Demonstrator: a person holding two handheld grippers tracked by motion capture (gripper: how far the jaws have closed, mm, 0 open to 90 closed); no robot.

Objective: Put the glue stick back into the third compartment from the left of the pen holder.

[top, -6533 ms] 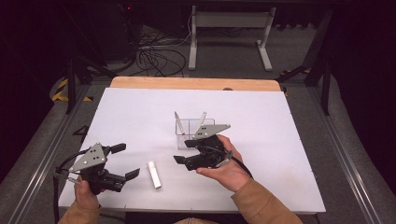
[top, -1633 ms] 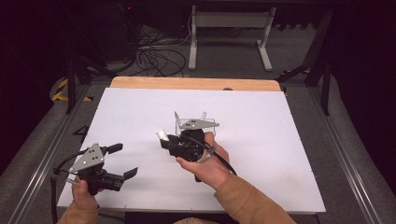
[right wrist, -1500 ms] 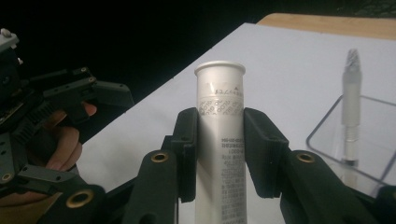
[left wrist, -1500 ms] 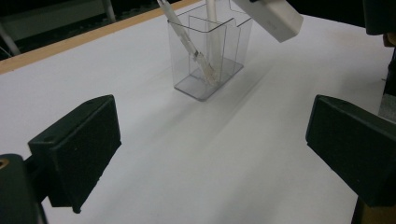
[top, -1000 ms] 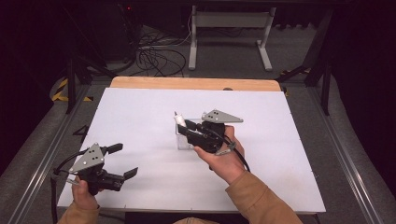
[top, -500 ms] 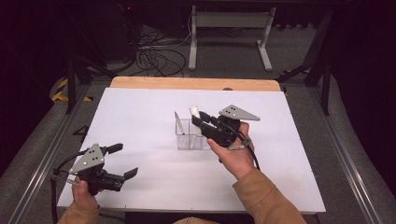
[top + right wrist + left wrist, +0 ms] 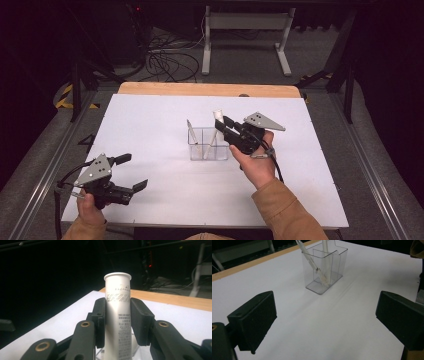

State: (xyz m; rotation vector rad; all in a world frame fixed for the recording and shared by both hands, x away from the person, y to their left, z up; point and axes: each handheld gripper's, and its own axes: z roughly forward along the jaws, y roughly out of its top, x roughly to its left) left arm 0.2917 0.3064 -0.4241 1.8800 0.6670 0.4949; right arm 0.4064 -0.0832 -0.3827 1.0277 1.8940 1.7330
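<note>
Right tongs [image 7: 226, 126] pinch a white tube [image 7: 118, 315] upright over a clear divided holder [image 7: 209, 144] mid-table [image 7: 150, 120]. Left tongs [image 7: 131, 172], spread and empty, hover near the left corner.

Bare tabletop [image 7: 150, 130] lies open around the clear organizer [image 7: 207, 145].

The white table [image 7: 165, 125] is evenly and brightly lit, apparently from overhead, while the room beyond it falls off to near black. Shadows are soft and faint: a pale one spreads beside the clear box [image 7: 324, 267] ahead of the left gripper [image 7: 325, 322]. That gripper's near jaws look slightly blurred. In the right gripper [image 7: 117, 315], the white tube [image 7: 118, 315] is bright, its print soft but partly legible; the background behind is dim and grainy.
</note>
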